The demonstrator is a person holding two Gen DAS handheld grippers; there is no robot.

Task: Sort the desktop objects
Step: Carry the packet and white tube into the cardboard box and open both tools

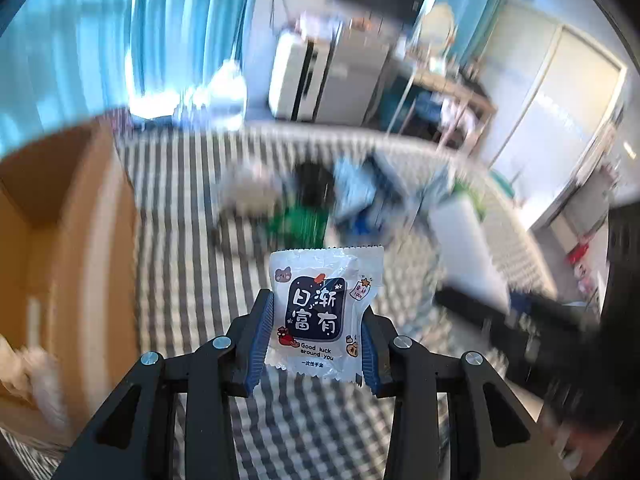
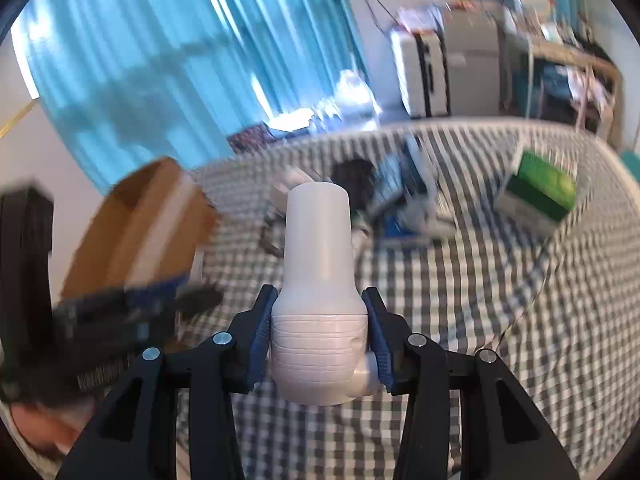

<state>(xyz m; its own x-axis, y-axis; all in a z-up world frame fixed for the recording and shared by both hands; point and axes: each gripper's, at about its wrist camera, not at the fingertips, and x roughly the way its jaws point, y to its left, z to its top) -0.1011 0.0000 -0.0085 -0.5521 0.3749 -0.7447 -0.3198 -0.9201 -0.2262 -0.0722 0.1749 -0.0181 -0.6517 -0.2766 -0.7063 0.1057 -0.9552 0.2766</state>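
White plastic fitting (image 2: 318, 300) between jaws

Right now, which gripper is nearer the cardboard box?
Left. The left gripper, holding a sachet, is right beside the box, which fills that view's left side. The right gripper, holding a white bottle, sits farther off, beyond the left one.

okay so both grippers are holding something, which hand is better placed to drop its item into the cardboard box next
Probably the left. Its gripper holds the white packet with the cardboard box open right beside it; the right gripper, holding the white bottle, sees it farther off.
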